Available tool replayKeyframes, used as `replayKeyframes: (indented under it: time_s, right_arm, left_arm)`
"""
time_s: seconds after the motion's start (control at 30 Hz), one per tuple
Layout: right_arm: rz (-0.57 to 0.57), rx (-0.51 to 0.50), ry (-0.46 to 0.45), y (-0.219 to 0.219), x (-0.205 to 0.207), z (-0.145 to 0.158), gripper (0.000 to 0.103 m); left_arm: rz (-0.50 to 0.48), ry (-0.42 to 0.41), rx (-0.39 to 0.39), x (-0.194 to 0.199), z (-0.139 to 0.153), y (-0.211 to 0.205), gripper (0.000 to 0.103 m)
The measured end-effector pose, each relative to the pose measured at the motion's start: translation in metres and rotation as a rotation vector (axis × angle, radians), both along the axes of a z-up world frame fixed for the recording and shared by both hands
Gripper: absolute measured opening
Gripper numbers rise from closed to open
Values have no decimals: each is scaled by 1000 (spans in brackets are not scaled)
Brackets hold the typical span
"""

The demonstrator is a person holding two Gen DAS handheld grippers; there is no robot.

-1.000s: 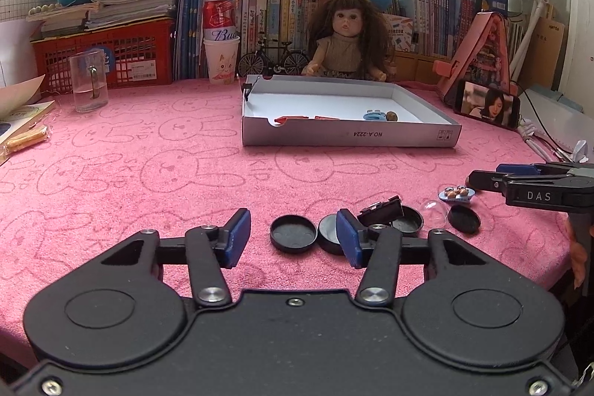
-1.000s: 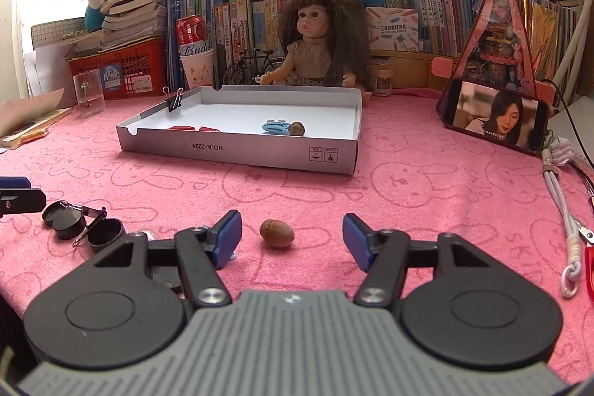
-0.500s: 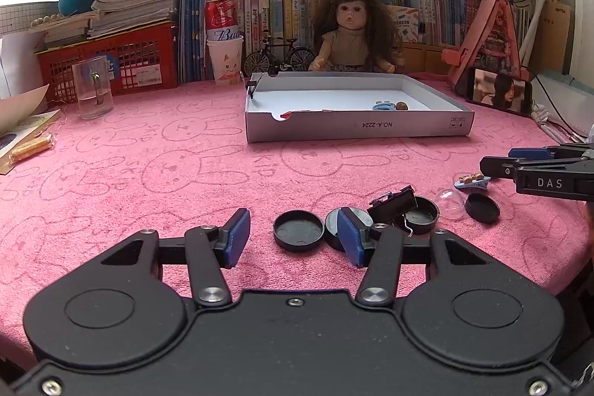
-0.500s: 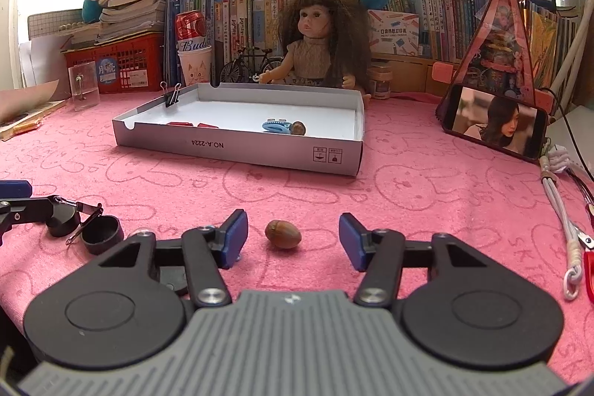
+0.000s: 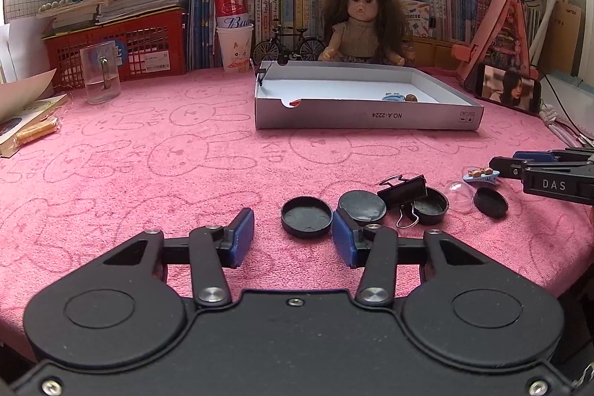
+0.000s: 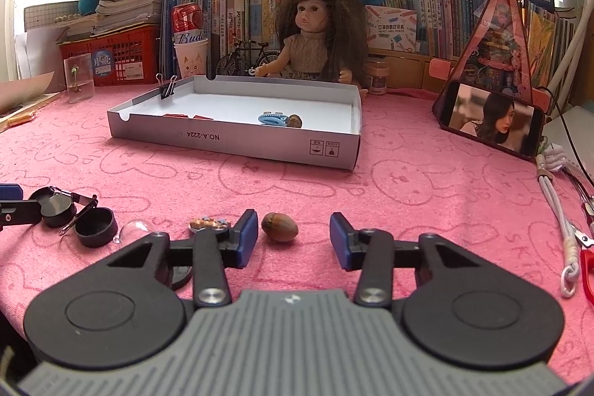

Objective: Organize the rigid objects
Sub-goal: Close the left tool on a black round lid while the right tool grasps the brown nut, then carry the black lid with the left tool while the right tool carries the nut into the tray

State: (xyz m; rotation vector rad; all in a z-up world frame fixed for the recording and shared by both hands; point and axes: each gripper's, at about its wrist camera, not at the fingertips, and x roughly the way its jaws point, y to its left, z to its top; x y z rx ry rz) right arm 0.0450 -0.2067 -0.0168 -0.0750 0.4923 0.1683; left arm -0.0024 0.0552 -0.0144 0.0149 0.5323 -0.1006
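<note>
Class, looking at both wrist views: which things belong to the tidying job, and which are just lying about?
Job:
white box
acorn
black caps
binder clip
hair clip
clear dome

Lying about:
doll
phone
glass mug
toy bicycle

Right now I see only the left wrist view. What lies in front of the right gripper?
Observer: A brown nut lies on the pink cloth, between the fingers of the right gripper.
Operator: Do the fingers hold it?
Observer: No. They are open; the nut lies close to the left finger and well apart from the other.
Operator: Is something to the right of that nut?
Observer: Only far off: a white cord and a red item at the cloth's right edge.
</note>
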Motion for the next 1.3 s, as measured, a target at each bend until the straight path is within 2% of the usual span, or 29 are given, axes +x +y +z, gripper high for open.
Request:
replayKeyframes:
  time_s: [0.1,0.17,0.23,0.27,0.5,0.67,0.9,1.3]
  right_arm:
    - [1,1,12,1,1,-2,45]
    - [-1,3,13,1,1,-3,43]
    - [0,3,11,2,1,-2,35]
    - [1,2,11,2,1,-2,25]
    - [7,12,-12,4,5,9,25]
    - [-17,43,-8,-1,17,19,25]
    - [-42,35,-28,-3,35,32,25]
    - [-76,75,-9,-7,84,42,25]
  left_arm:
    - [1,-8,4,5,-1,-2,41]
    - [-2,-20,2,7,-3,-4,29]
    - [-3,-21,0,10,-2,-7,29]
    - [-5,-21,-8,11,-1,-7,29]
    - [-7,-51,-35,28,21,-8,29]
    - [-7,-68,-36,49,38,-12,29]
    - [-27,-102,-45,81,56,-18,29]
    - [2,-67,-51,147,59,-20,29]
